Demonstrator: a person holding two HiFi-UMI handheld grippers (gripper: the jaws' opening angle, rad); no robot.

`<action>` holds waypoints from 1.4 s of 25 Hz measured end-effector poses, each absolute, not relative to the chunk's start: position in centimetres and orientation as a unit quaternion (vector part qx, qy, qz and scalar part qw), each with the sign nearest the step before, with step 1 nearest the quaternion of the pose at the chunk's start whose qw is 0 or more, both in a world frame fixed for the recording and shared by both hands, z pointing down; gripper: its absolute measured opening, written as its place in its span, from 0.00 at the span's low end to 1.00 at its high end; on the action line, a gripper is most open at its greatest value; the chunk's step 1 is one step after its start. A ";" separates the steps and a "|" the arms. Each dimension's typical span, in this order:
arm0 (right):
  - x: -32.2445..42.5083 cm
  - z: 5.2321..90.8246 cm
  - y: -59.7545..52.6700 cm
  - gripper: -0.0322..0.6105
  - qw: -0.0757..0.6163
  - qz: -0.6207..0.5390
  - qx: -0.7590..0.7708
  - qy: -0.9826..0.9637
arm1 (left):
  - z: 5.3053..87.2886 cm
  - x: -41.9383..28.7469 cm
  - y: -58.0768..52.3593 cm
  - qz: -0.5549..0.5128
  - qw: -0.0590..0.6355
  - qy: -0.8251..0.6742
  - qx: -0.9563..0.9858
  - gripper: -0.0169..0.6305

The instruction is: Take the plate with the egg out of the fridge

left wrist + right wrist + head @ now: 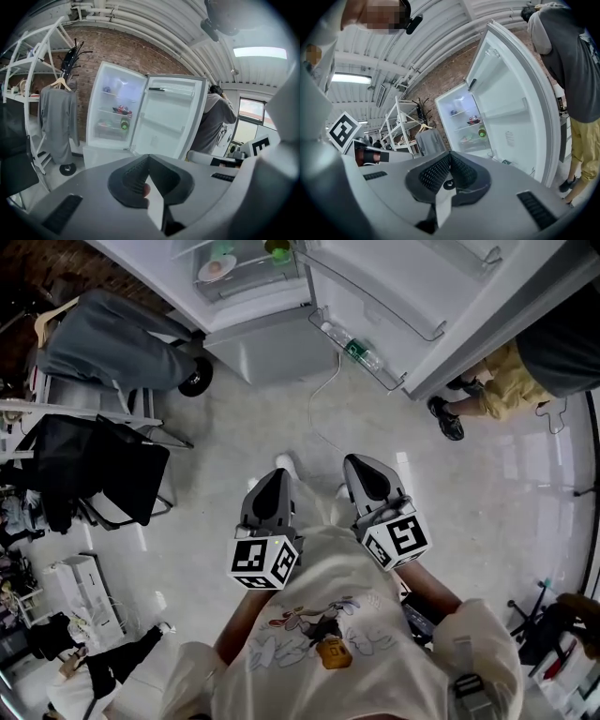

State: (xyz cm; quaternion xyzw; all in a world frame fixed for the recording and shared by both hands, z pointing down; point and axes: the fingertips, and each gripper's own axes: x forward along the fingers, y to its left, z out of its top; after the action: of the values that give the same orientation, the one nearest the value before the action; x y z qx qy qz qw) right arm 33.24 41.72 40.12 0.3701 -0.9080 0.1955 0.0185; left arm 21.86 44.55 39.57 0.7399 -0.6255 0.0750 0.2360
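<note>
The white round plate (217,268) lies on a shelf inside the open white fridge (246,329), with a small pinkish thing on it, probably the egg, but it is too small to be sure. A green bottle (277,249) stands near it on the same shelf. A clear plastic bottle (356,348) lies in the lower rack of the door (412,296). The left gripper (278,474) and the right gripper (361,463) hang side by side above the pale floor, well apart from the fridge. Both have their jaws pressed together on nothing.

One fridge (267,351), one plate (217,268), one door bottle (359,350), two tongs (278,476) (358,463).
</note>
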 end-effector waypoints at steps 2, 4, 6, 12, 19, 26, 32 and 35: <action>32.4 40.1 41.2 0.06 0.023 0.192 0.361 -0.912 | 39.8 21.2 44.2 0.070 0.239 -0.629 0.736 0.04; 31.4 40.1 40.7 0.06 0.029 0.190 0.354 -0.915 | 40.0 20.4 43.6 0.064 0.243 -0.631 0.734 0.04; 30.3 40.1 39.9 0.06 0.034 0.194 0.353 -0.915 | 40.2 19.4 42.8 0.057 0.248 -0.631 0.733 0.04; 25.1 40.6 36.4 0.06 0.045 0.201 0.341 -0.917 | 40.7 15.4 38.9 0.043 0.258 -0.628 0.733 0.04; 18.3 41.7 31.8 0.06 0.061 0.205 0.326 -0.921 | 41.5 8.7 34.0 0.039 0.267 -0.626 0.732 0.04; 12.8 41.2 27.1 0.06 0.076 0.202 0.347 -0.913 | 40.3 1.9 29.6 0.034 0.261 -0.617 0.741 0.04; 8.2 40.8 24.2 0.06 0.076 0.206 0.360 -0.907 | 39.9 -2.6 27.6 0.022 0.266 -0.606 0.749 0.04; 6.3 40.4 23.2 0.06 0.071 0.200 0.368 -0.905 | 39.7 -4.1 27.1 0.022 0.265 -0.595 0.758 0.04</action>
State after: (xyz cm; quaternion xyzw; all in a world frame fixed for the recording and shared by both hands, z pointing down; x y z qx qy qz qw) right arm 6.27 23.25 40.40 0.3680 -0.9053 0.1998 0.0714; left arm -4.09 27.07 39.71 0.7583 -0.5954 0.0222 0.2646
